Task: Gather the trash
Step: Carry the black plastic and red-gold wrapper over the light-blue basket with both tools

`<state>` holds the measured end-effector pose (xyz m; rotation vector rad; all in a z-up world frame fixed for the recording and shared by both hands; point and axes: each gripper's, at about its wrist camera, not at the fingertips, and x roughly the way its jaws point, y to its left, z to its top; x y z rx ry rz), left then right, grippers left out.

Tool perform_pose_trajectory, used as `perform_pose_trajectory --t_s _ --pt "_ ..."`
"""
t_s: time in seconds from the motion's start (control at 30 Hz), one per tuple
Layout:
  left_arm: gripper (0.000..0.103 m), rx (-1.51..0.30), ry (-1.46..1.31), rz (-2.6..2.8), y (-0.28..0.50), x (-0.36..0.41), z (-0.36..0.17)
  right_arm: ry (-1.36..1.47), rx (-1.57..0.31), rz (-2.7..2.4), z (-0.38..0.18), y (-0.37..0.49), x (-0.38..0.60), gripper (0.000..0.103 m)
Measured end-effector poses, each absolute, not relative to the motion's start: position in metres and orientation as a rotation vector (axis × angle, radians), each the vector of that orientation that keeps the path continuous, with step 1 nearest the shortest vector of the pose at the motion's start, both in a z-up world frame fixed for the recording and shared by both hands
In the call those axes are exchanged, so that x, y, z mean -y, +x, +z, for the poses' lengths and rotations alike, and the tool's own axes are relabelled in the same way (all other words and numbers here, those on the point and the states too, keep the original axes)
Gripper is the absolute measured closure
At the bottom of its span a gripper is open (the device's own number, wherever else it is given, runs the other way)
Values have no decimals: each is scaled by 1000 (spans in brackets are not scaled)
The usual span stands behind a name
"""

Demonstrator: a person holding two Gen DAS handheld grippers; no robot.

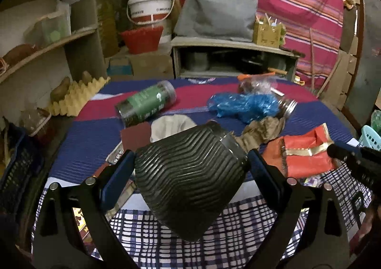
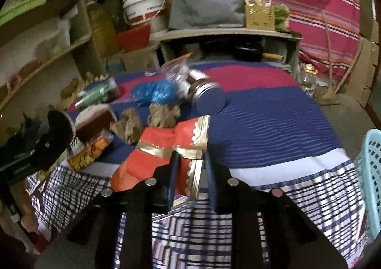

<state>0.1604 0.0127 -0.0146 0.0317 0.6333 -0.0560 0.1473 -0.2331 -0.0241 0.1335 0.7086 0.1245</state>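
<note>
The left gripper (image 1: 190,166) is clamping a black ribbed bin (image 1: 188,181) between its blue pads, one finger pressing on each side of the ridged wall, the bin tilting with its mouth toward the table. The right gripper (image 2: 190,171) is pinching a red wrapper with gold trim (image 2: 164,150); its jaws are standing narrow, the scalloped gold edge caught between the pads at the near edge of the table, where the wrapper's lower part is hanging over the checked cloth (image 2: 214,233). From the left wrist view the same wrapper (image 1: 302,152) is lying just right of the bin.

Farther back on the striped blue and red cover (image 1: 95,131) a green-labelled jar (image 1: 146,105) is lying on its side; its white lettering is too blurred to read. A crumpled blue plastic bag (image 1: 243,105) is sitting beside a metal-lidded jar (image 1: 288,107), and crumpled brown paper (image 1: 262,131) is lying near the bin's rim. The white bucket (image 1: 150,6) behind is carrying print that I cannot make out.

Both grippers are pointing forward and downward over the table's near edge.
</note>
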Motion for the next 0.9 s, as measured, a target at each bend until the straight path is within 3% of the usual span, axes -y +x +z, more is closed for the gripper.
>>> perform_pose_trajectory --t_s 0.27,0.33,0.37,0.9 --pt "11 -635 53 -91 154 9 -13 214 -677 92 -14 145 265 86" --pt "11 -633 56 -118 151 17 -10 244 -672 92 -12 141 273 92" --pt "11 -623 64 -122 148 23 -8 252 -670 88 -11 138 276 99" --pt "11 -633 34 -221 149 105 10 288 -571 -5 27 97 362 102"
